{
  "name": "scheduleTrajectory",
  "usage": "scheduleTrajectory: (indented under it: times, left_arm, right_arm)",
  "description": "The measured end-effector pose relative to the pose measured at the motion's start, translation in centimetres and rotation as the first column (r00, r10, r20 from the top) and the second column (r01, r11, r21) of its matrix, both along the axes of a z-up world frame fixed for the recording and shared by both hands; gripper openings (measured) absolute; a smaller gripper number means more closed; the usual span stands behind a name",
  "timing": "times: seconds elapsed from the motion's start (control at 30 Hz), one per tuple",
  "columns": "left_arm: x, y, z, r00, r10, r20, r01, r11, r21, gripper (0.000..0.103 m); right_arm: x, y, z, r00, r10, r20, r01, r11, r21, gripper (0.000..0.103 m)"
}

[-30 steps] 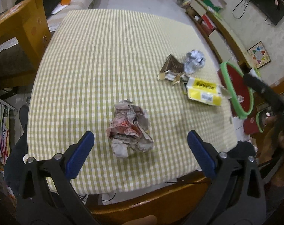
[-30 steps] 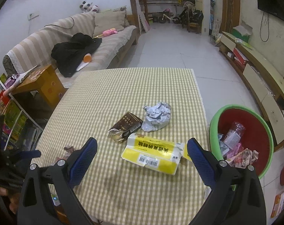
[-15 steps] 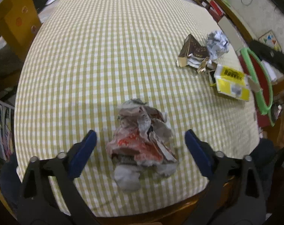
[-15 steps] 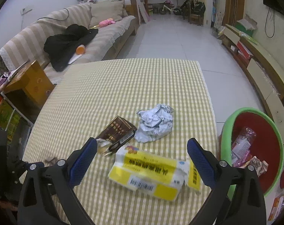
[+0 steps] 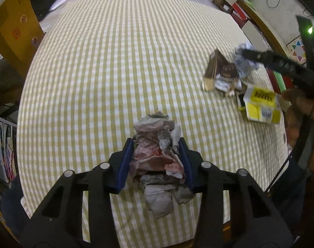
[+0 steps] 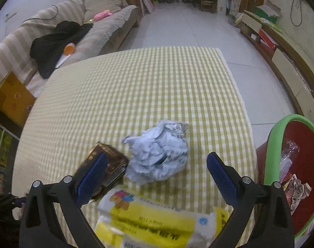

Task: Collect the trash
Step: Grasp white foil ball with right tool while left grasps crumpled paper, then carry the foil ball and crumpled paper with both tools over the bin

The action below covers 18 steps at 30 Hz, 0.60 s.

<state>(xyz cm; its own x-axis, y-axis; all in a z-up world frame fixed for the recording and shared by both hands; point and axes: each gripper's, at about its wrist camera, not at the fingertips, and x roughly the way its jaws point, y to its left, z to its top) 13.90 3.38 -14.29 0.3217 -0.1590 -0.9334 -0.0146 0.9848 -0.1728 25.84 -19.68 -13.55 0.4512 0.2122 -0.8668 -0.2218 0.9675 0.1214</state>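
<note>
My left gripper (image 5: pixel 155 155) is shut on a crumpled grey and red paper wad (image 5: pixel 157 157) near the front edge of the checked table (image 5: pixel 115 62). My right gripper (image 6: pixel 157 171) is open, its fingers on either side of a crumpled white paper ball (image 6: pixel 159 157). A yellow and white packet (image 6: pixel 157 225) lies just below it, and a brown box (image 6: pixel 107 165) lies at its left finger. The ball (image 5: pixel 244 64), the box (image 5: pixel 221 70) and the packet (image 5: pixel 260 105) also show in the left wrist view, with the right gripper above them.
A red bin with a green rim (image 6: pixel 281 161) stands on the floor right of the table and holds some trash. A wooden chair (image 5: pixel 14 31) is at the table's left. A sofa (image 6: pixel 53 31) with dark clothes lies beyond.
My left gripper moved forward over the grey and red wad and shut on it. My right gripper moved forward and down over the packet toward the white paper ball.
</note>
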Motion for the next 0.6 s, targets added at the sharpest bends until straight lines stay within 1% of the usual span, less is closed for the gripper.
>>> scheduleTrajectory:
  times: [0.07, 0.13, 0.17, 0.2, 0.27, 0.3, 0.33, 0.47, 0.6]
  left_arm:
    - [0.5, 0.4, 0.2, 1.000, 0.001, 0.004, -0.001, 1.000, -0.002, 0.042]
    - [0.5, 0.8, 0.3, 1.000, -0.001, 0.004, 0.001, 1.000, -0.001, 0.042]
    - [1.2, 0.5, 0.3, 1.000, -0.002, 0.002, 0.002, 1.000, 0.000, 0.042]
    - [1.4, 0.5, 0.3, 1.000, -0.003, 0.001, 0.003, 1.000, 0.001, 0.042]
    - [1.5, 0.7, 0.3, 1.000, -0.004, 0.003, 0.004, 1.000, 0.002, 0.042]
    - [1.2, 0.5, 0.2, 1.000, -0.004, 0.005, 0.004, 1.000, 0.002, 0.042]
    - [1.1, 0.3, 0.3, 1.000, -0.004, 0.008, 0.004, 1.000, 0.004, 0.042]
    - [1.4, -0.3, 0.9, 1.000, -0.004, 0.026, 0.004, 1.000, -0.001, 0.042]
    - [0.7, -0.4, 1.8, 0.999, -0.005, 0.046, 0.005, 1.000, -0.002, 0.042]
  right_arm:
    - [0.5, -0.2, -0.4, 1.000, -0.014, -0.007, 0.014, 1.000, 0.001, 0.091]
    - [0.8, -0.3, -0.7, 1.000, -0.025, -0.014, 0.025, 1.000, -0.007, 0.088]
    - [1.0, -0.4, -0.9, 0.999, -0.028, -0.020, 0.027, 1.000, -0.008, 0.081]
    - [1.2, -0.4, -1.0, 0.999, -0.028, -0.025, 0.028, 1.000, -0.006, 0.070]
    - [1.4, -0.5, -1.3, 0.999, -0.014, -0.045, 0.015, 1.000, 0.015, 0.064]
    - [1.4, -0.4, -1.3, 0.999, -0.007, -0.047, 0.008, 1.000, 0.019, 0.057]
    - [1.3, -0.3, -1.0, 0.999, 0.004, -0.042, -0.003, 1.000, 0.021, 0.055]
    - [0.7, -0.1, 0.0, 1.000, 0.013, -0.021, -0.013, 1.000, 0.017, 0.054]
    - [-0.2, 0.0, 1.4, 1.000, 0.013, 0.006, -0.013, 1.000, 0.018, 0.054]
